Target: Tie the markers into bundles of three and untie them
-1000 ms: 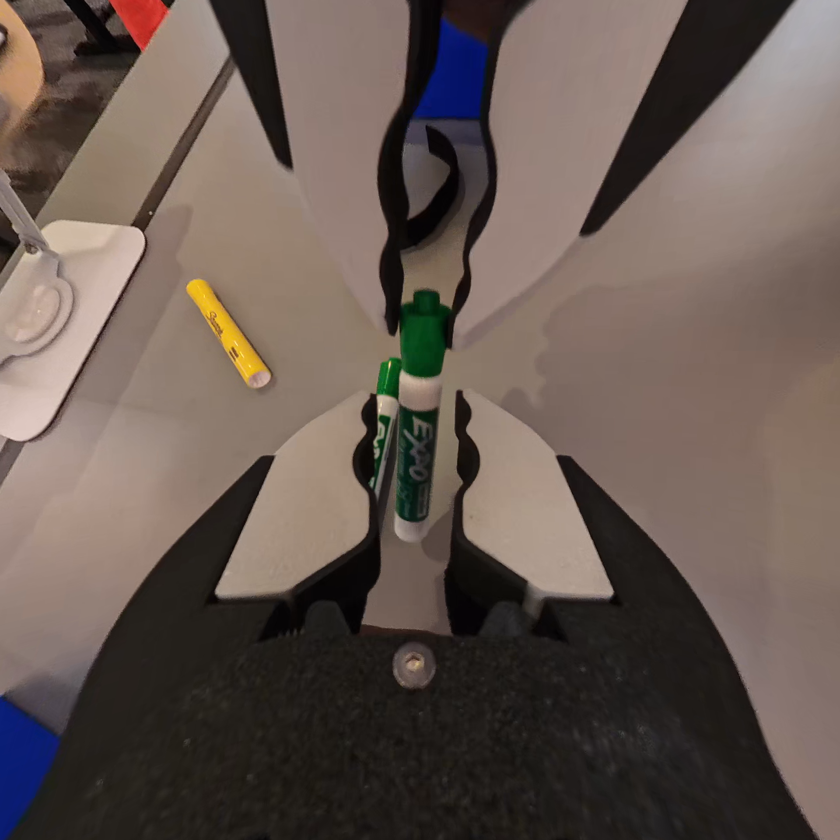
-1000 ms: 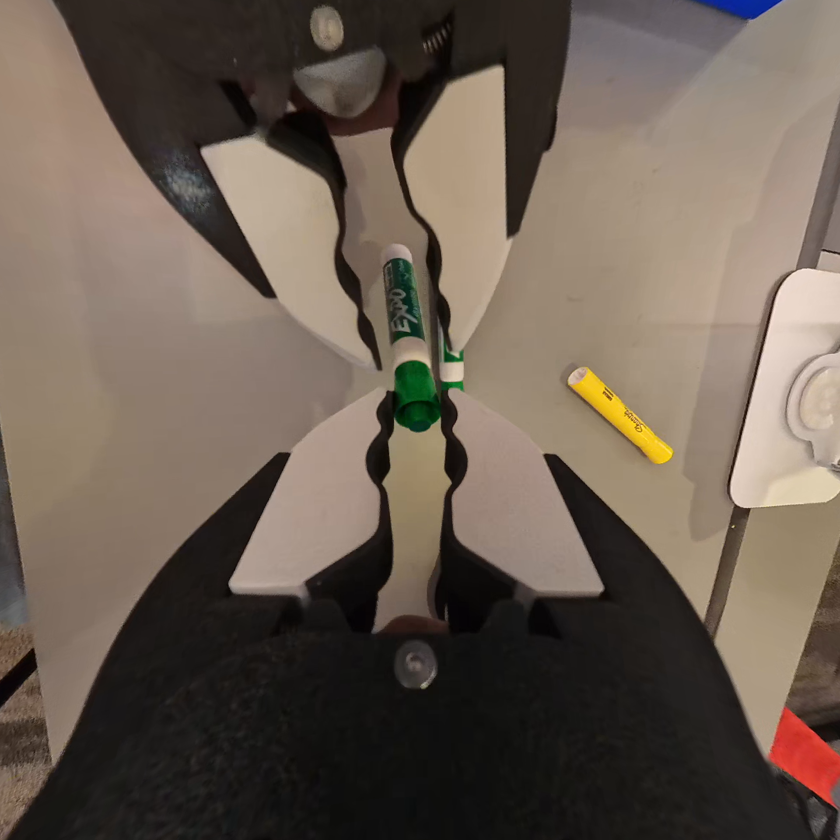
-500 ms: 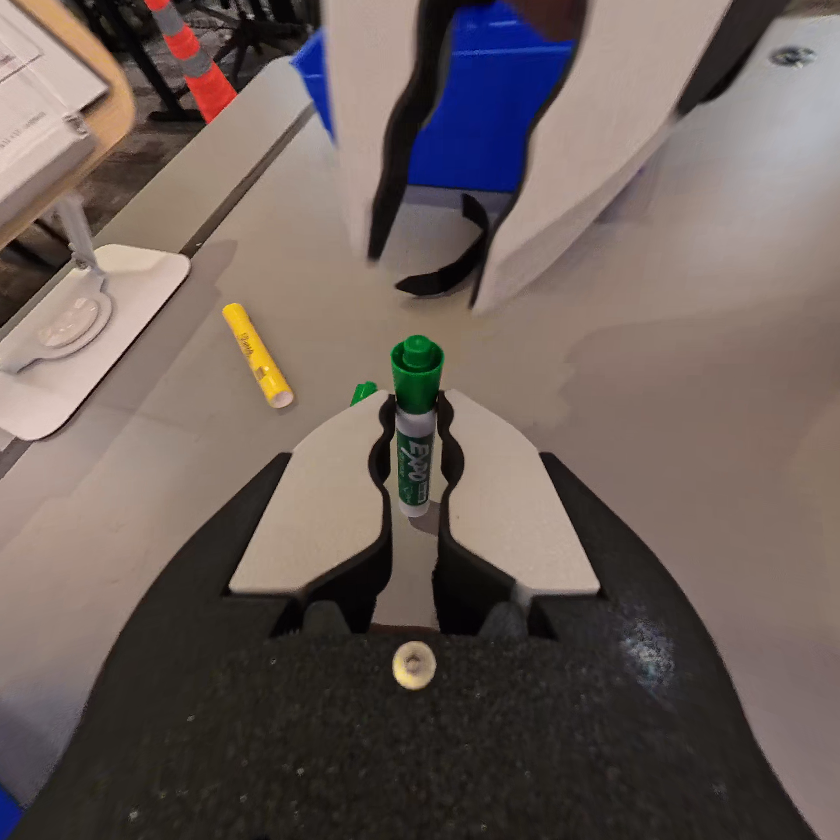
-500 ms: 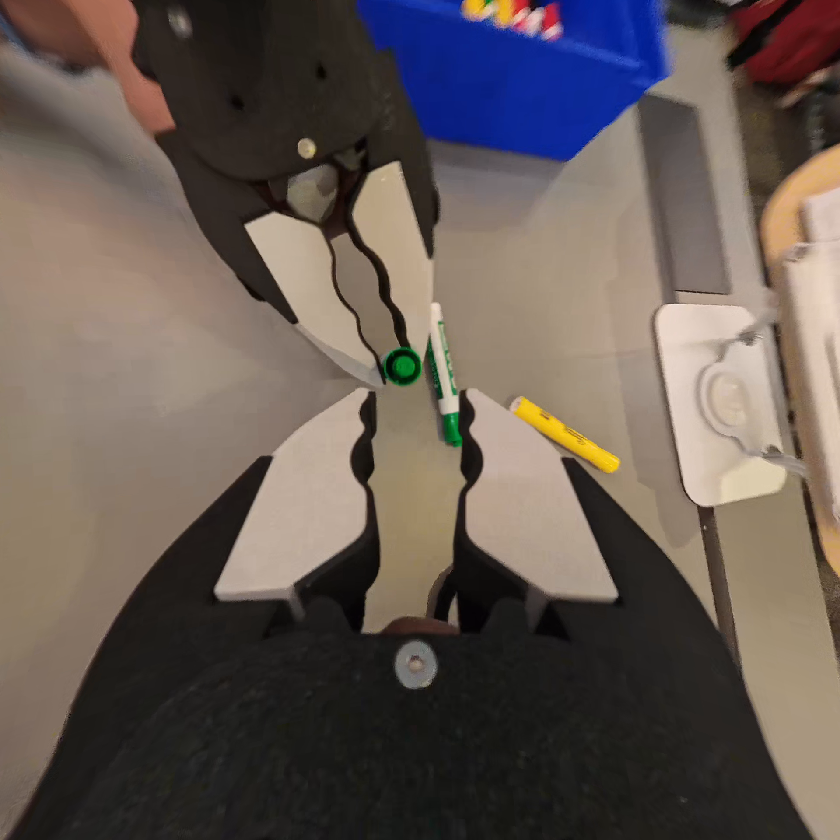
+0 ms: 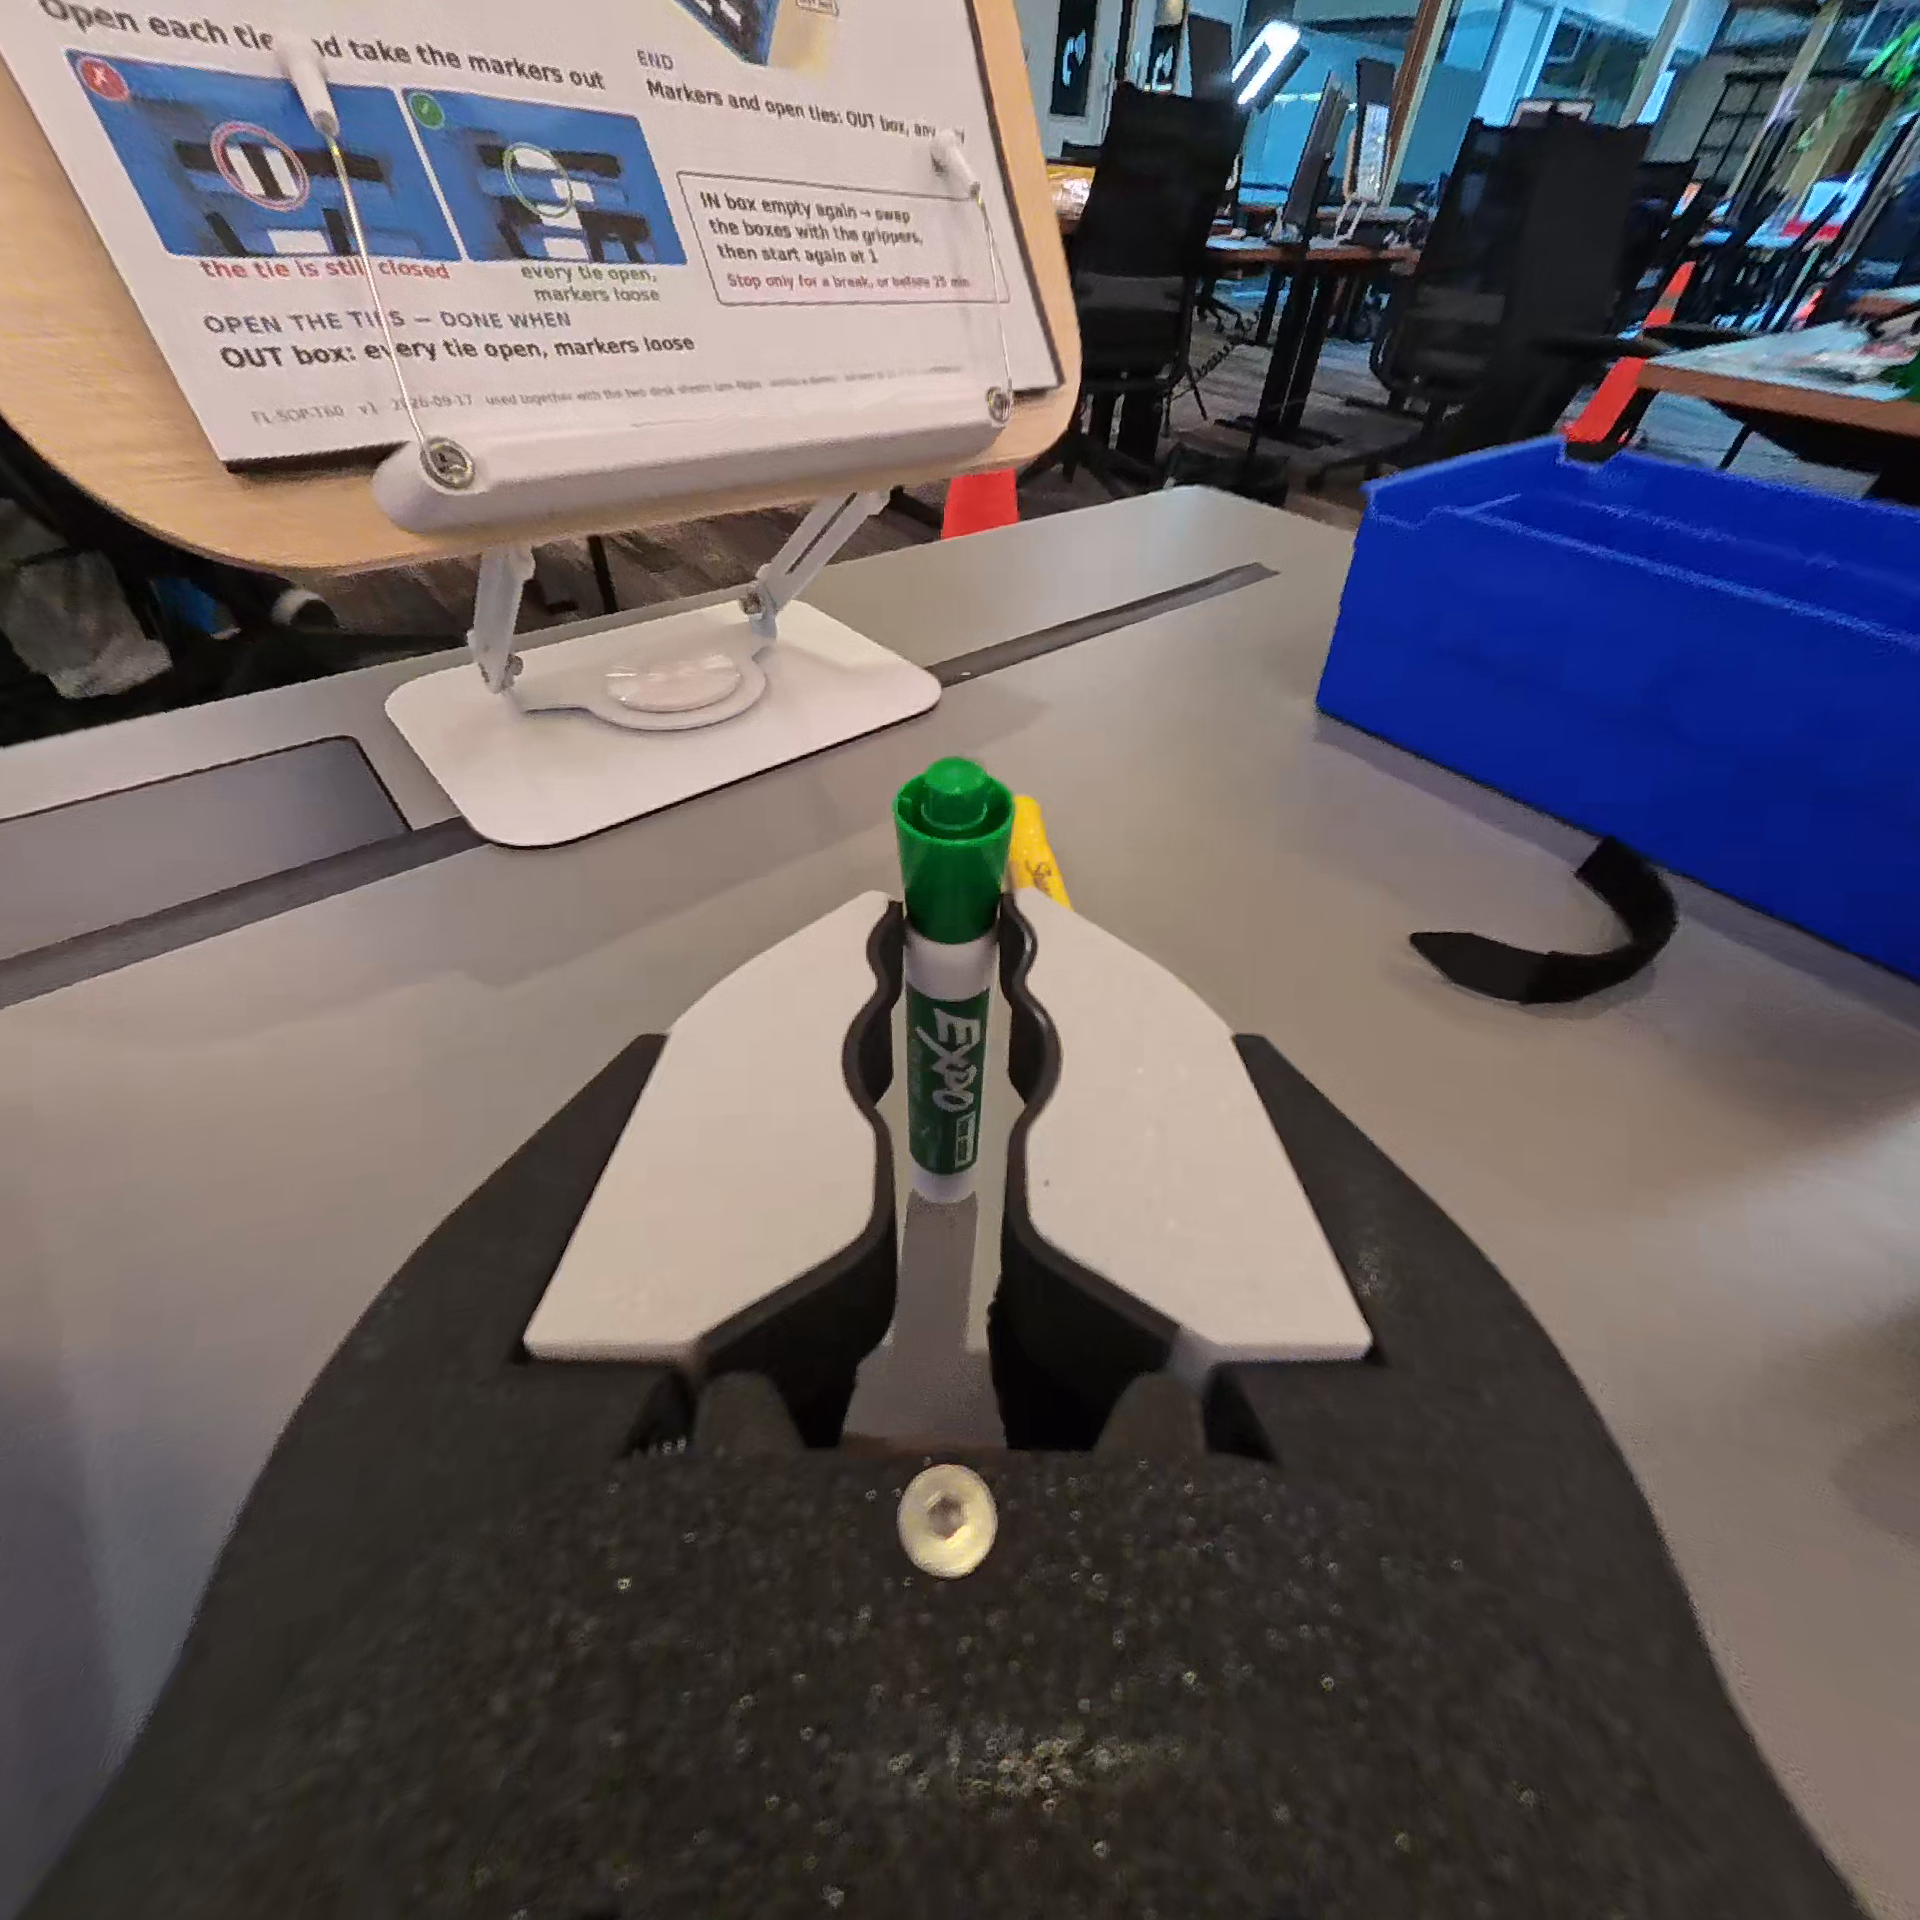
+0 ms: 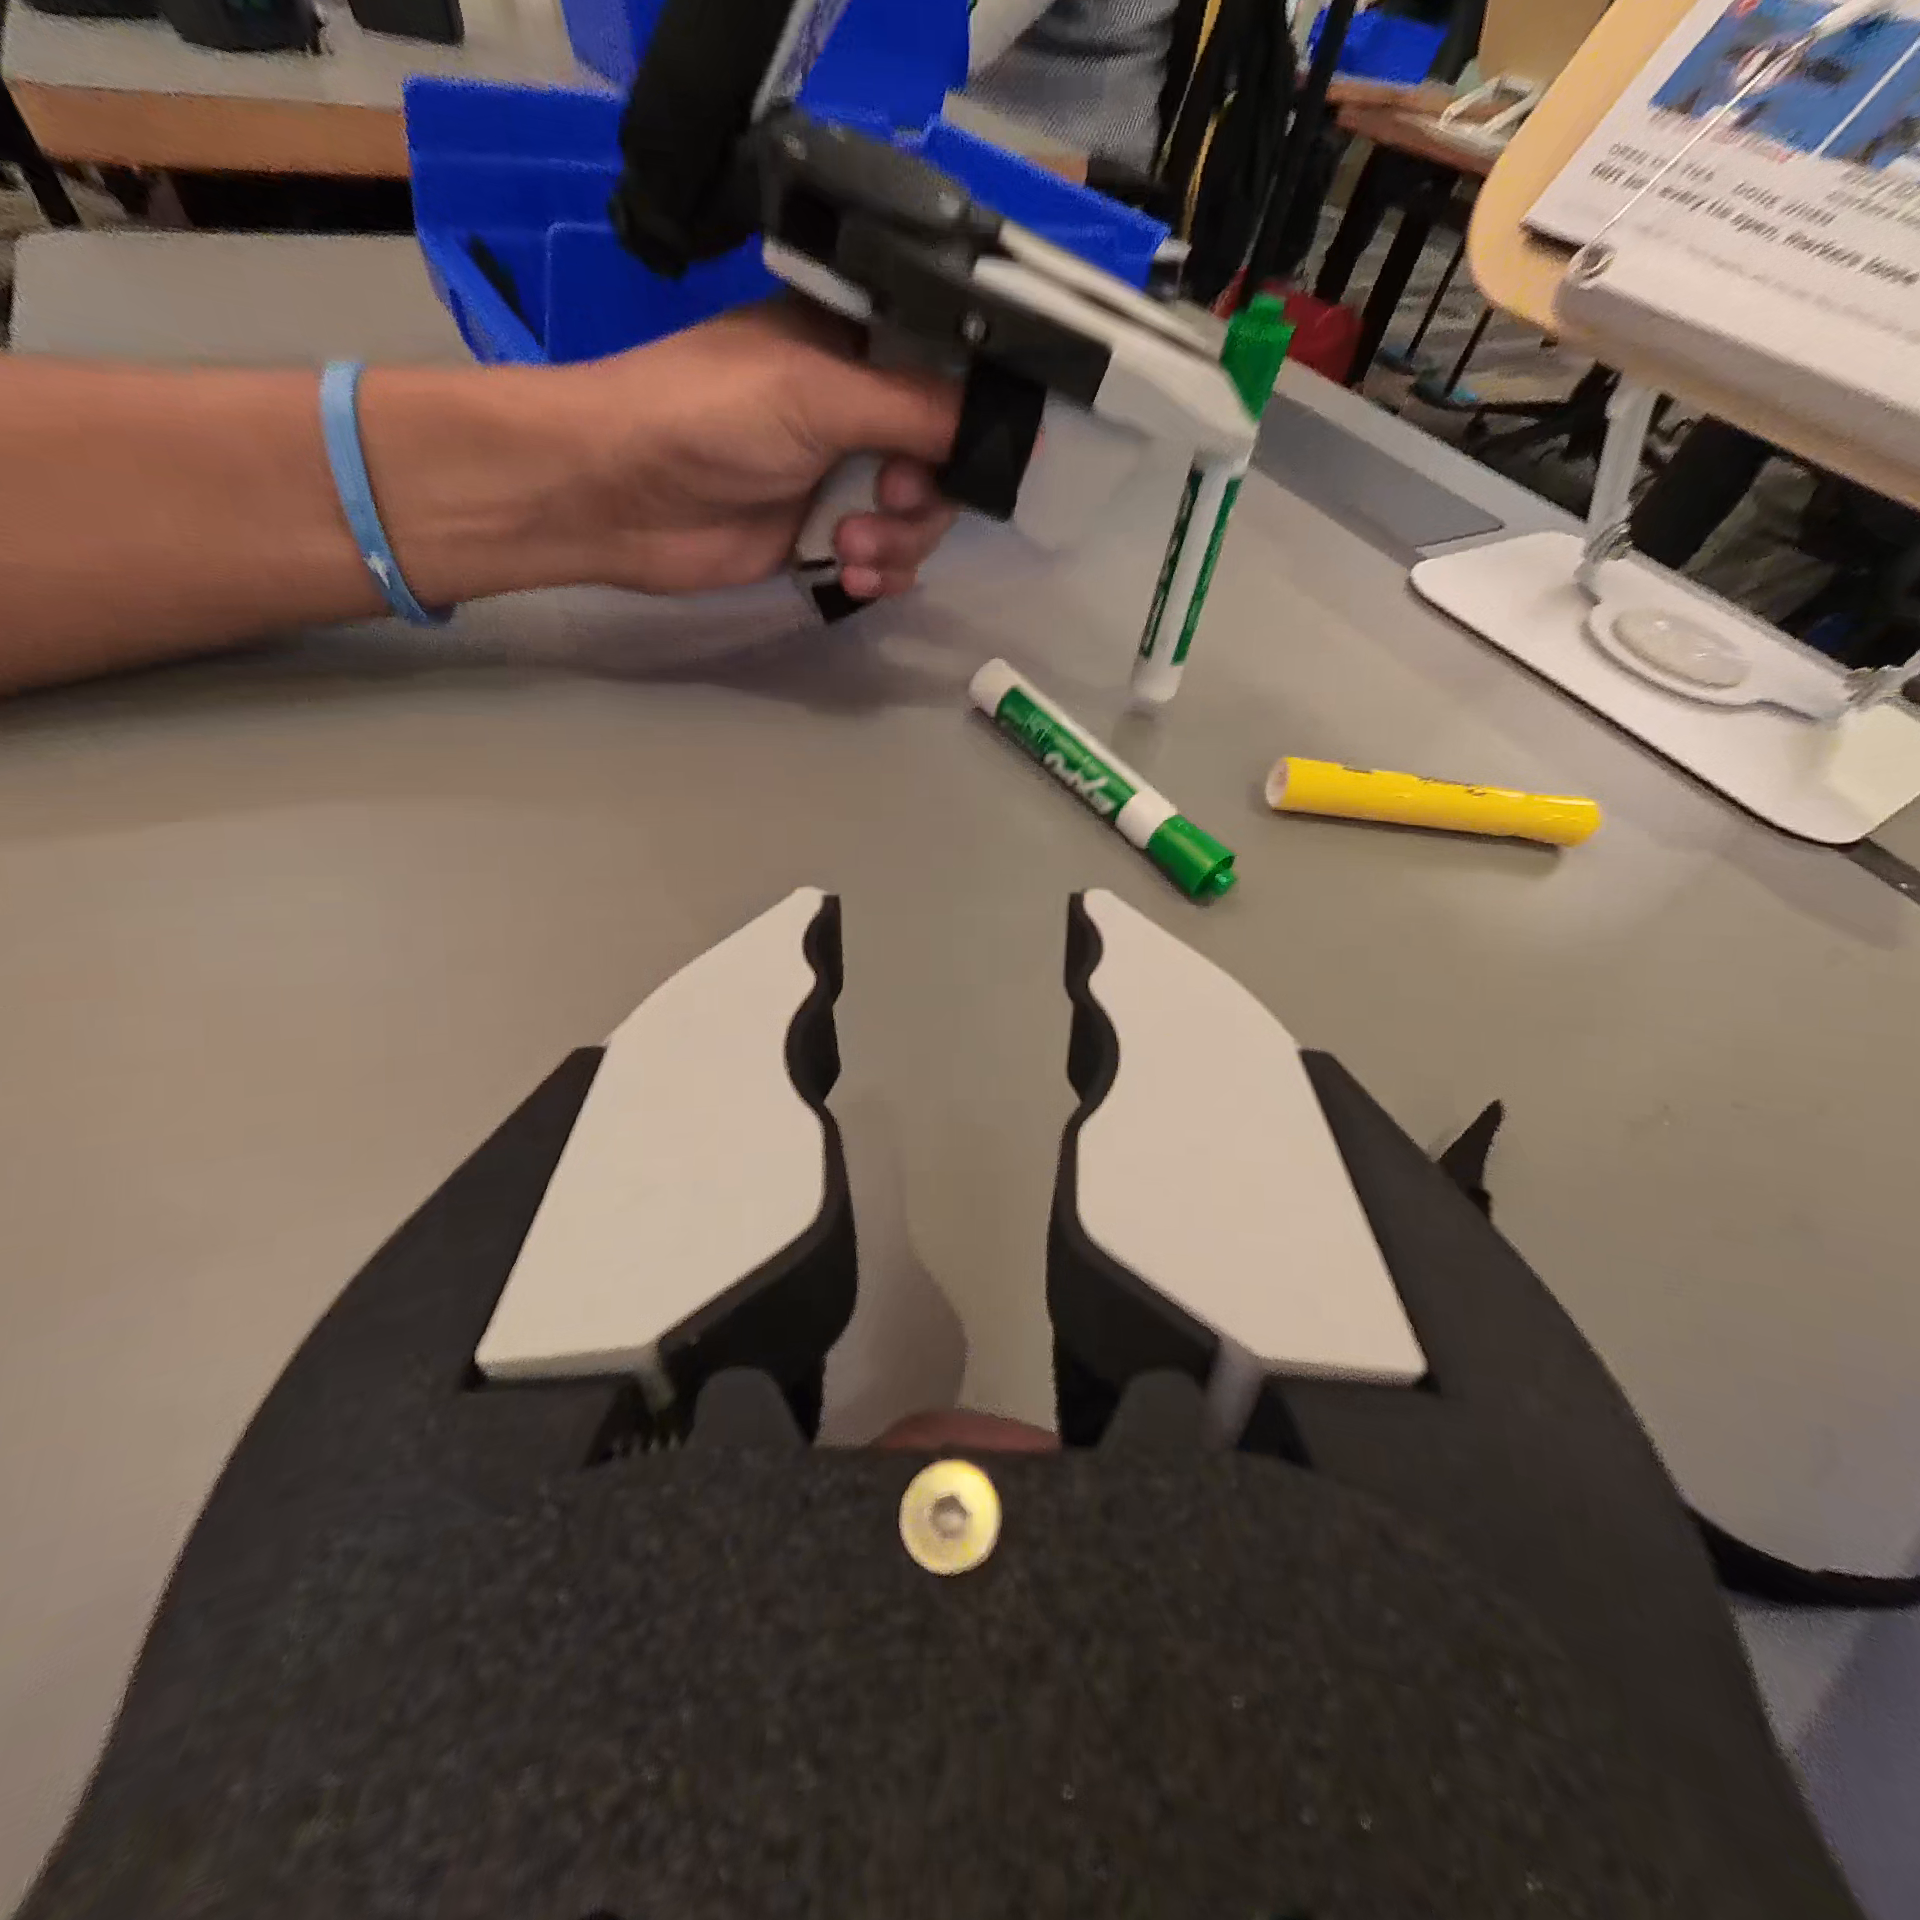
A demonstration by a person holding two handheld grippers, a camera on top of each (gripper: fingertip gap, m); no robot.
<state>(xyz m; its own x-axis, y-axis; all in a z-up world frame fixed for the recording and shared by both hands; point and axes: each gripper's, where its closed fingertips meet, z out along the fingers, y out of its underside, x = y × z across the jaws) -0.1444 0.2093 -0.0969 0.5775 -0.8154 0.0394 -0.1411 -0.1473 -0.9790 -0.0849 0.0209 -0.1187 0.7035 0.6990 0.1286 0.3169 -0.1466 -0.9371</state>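
Left tool point(image 5: 951, 925) clamps one green marker point(image 5: 943, 1039) by its barrel, lifted clear of the worktop point(image 6: 416, 883) — likely for bundling — while right tool point(image 6: 951, 925) waits agape, empty, near the loose marker point(image 6: 1091, 779).

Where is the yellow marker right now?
The yellow marker lies flat on the grey table, right of the loose green marker in the right wrist view, just in front of the white stand base.
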